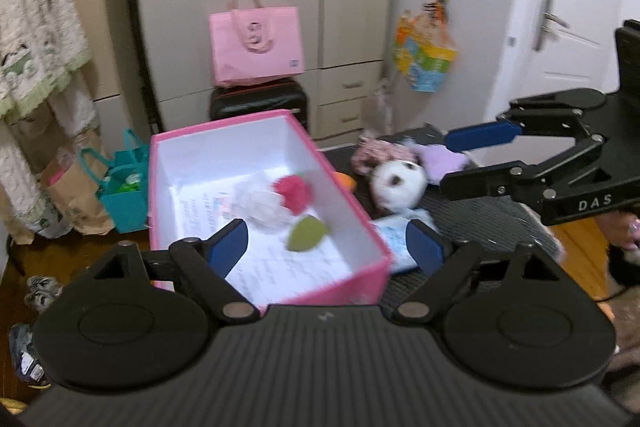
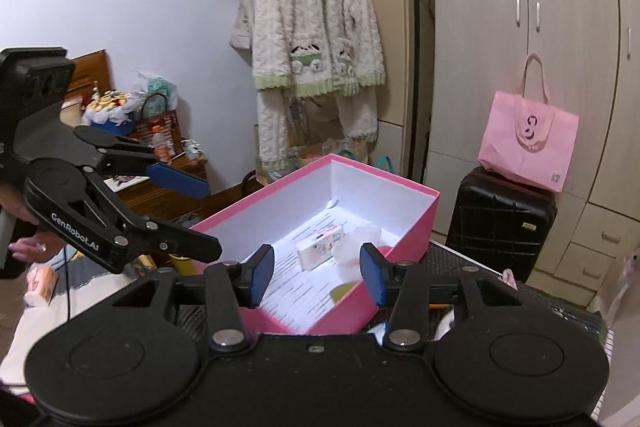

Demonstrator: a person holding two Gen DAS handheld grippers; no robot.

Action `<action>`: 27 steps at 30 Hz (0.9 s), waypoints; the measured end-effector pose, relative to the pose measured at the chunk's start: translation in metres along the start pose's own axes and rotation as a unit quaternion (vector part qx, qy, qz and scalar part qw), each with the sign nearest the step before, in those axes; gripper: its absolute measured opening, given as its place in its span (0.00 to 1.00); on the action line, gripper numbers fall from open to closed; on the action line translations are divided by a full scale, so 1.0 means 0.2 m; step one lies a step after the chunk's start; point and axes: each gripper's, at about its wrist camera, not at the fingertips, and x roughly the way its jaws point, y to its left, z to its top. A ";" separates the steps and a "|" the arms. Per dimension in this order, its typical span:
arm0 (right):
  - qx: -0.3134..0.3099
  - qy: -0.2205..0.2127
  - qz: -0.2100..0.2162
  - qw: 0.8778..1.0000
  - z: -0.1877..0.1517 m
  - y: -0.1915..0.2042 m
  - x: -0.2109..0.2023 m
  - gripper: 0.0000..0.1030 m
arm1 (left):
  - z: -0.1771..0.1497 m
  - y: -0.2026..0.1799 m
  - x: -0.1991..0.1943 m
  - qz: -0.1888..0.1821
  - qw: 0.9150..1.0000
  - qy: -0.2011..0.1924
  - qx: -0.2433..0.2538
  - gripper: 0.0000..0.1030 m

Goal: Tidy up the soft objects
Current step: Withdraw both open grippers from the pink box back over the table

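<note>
With both claws, left [image 1: 326,247] and right [image 2: 317,274], spread and empty, we have one flower toy [image 1: 276,201] in the pink box [image 1: 340,285], a plush doll [image 1: 396,183] left outside.

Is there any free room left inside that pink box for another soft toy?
Yes. Inside the pink box, the near end is bare paper lining, bordered by the front wall and the green felt leaf. The far end behind the white-and-red flower plush also looks open. Outside, right of the box, the white plush toy and other soft things crowd the dark surface.
</note>
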 end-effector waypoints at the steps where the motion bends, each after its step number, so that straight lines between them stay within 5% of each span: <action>1: -0.005 -0.001 -0.001 1.000 -0.02 0.01 -0.04 0.56 | -0.01 -0.03 -0.01 -0.006 1.000 0.001 0.005 0.87; 14: -0.035 0.009 -0.056 0.998 -0.31 0.09 -0.30 0.63 | -0.19 -0.37 -0.07 -0.044 0.996 -0.015 0.071 0.99; 23: -0.025 0.007 -0.083 0.996 -0.55 0.00 -0.31 0.64 | -0.27 -0.49 0.14 -0.059 0.997 -0.002 0.046 0.99; 27: -0.014 0.012 -0.069 0.997 -0.65 -0.08 -0.25 0.64 | -0.32 -0.51 0.26 -0.033 0.999 -0.029 0.013 0.99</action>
